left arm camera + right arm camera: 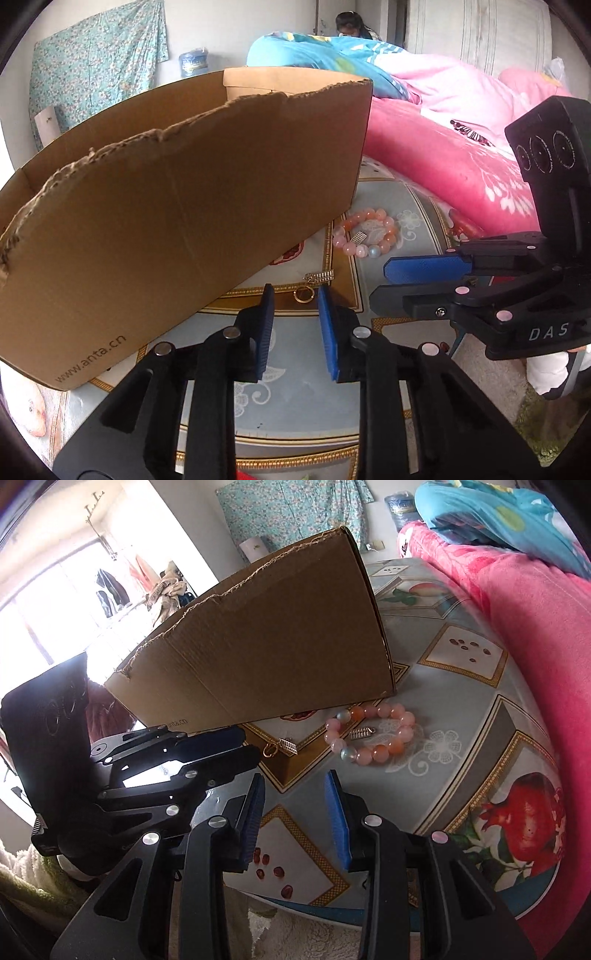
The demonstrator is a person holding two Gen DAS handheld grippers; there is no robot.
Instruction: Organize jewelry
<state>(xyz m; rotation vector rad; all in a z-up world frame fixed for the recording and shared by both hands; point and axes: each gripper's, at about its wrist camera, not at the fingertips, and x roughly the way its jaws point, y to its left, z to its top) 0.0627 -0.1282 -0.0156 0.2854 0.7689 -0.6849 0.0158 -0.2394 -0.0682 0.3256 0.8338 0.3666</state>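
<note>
A small gold ring (303, 294) lies on the patterned tablecloth with a silver abacus charm (319, 277) just behind it. My left gripper (295, 295) hangs right before the ring, open, its blue pads apart and nothing pressed between them. Further back lies a pink and orange bead bracelet (365, 236) with a second silver charm (358, 237) inside its loop. In the right wrist view my right gripper (295, 779) is open and empty above the cloth, short of the bracelet (369, 734). There the left gripper (251, 744) ends just left of the ring (270, 750).
An open cardboard box (184, 221) with torn rims stands at the left on the table (461, 701), close behind the ring. A pink blanket (443, 166) and a blue quilt (314, 48) pile up on the right. A person sits far back. The table's near edge (332, 908) lies below my right gripper.
</note>
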